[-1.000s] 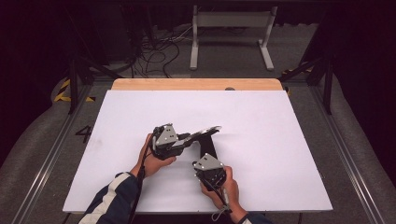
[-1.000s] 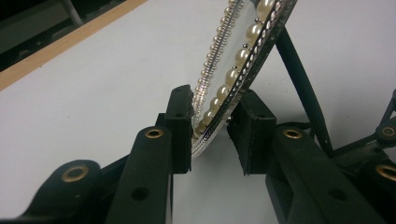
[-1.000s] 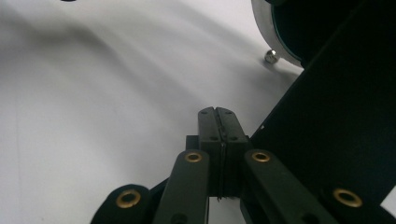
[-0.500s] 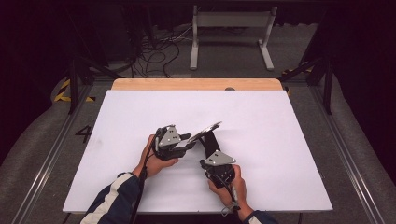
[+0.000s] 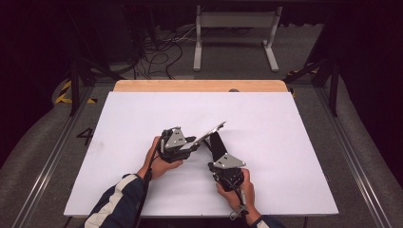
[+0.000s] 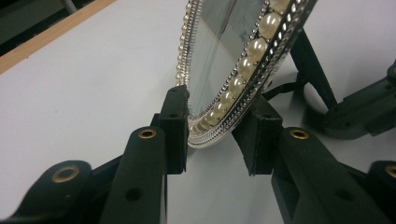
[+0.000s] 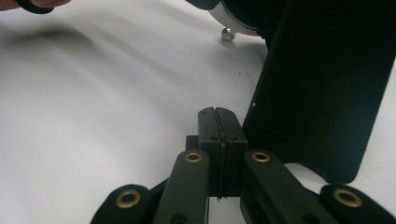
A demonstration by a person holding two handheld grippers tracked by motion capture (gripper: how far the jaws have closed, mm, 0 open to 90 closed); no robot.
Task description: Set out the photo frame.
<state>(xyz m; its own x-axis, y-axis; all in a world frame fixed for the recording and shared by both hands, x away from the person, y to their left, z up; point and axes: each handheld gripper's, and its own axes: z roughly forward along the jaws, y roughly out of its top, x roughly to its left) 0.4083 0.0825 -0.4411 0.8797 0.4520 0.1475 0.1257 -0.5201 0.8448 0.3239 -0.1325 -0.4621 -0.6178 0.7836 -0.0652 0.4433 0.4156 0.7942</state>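
left gripper (image 6: 217, 140) jaws just narrowing round pearl-rimmed mirror (image 6: 233, 70) | right gripper (image 7: 218, 154) jaws pressed together — slid toward 3 o'clock beside black stand (image 7: 322, 88) — mirror ready to prop

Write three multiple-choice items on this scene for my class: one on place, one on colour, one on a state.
1. Where does the pearl-rimmed mirror sit?
A. between the left hand-held gripper jaws
B. on the floor
C. on the wooden strip

2. What colour is the table cover?
A. green
B. white
C. red

3. How do the right hand-held gripper jaws stand?
A. wide open
B. pressed together
C. around a cup

Answers: 1 A, the rim lies between its pads; 2 B, plain white sheet; 3 B, the pads meet with nothing between.
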